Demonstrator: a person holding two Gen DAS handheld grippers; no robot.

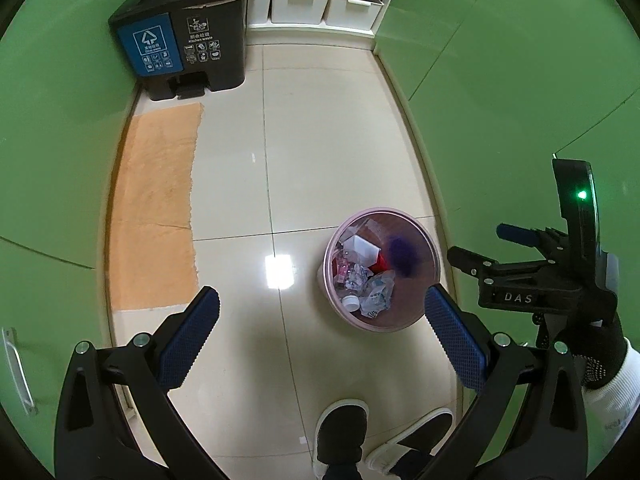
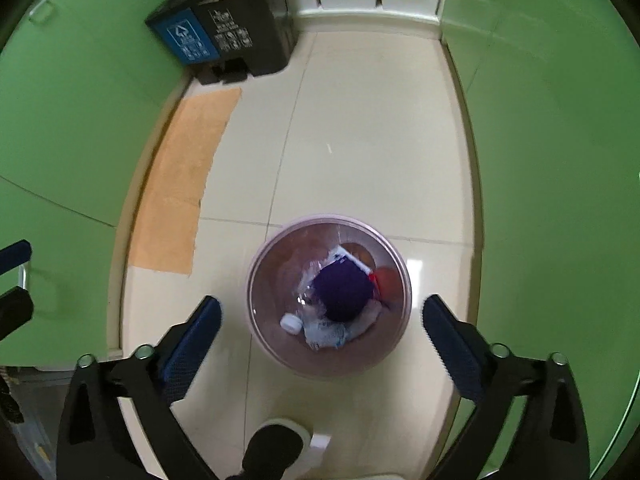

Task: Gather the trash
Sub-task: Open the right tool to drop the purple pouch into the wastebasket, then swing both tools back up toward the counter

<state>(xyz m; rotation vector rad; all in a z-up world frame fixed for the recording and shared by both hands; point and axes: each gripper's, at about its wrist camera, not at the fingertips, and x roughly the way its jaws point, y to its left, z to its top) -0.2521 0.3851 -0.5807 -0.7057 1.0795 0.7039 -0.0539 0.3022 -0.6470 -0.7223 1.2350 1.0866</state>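
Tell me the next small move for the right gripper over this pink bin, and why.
Probably lower the right gripper toward the pink wastebasket's rim: its jaws are open and empty, the trash-filled basket sits between them, and the two-compartment pedal bin stands farther away.

The floor (image 1: 328, 128) is glossy cream tile, mirroring a bright patch of light. Beside it lies an orange mat (image 1: 156, 208) of rough, matt cloth with a frayed edge. The waste basket (image 2: 256, 332) looks like smooth, pale pink plastic; inside are crinkled clear plastic wrappers (image 1: 360, 280), a white plastic bottle cap (image 1: 351, 302) and a fuzzy purple lump (image 2: 342, 292). The sorting bin (image 1: 192, 36) is matt black plastic with printed labels. The left tool (image 1: 322, 326) and right tool (image 2: 322, 324) have matt black plastic arms, shiny metal bolts and blue textured pads (image 1: 456, 336). Wall panels (image 1: 520, 60) are smooth green with a soft sheen.
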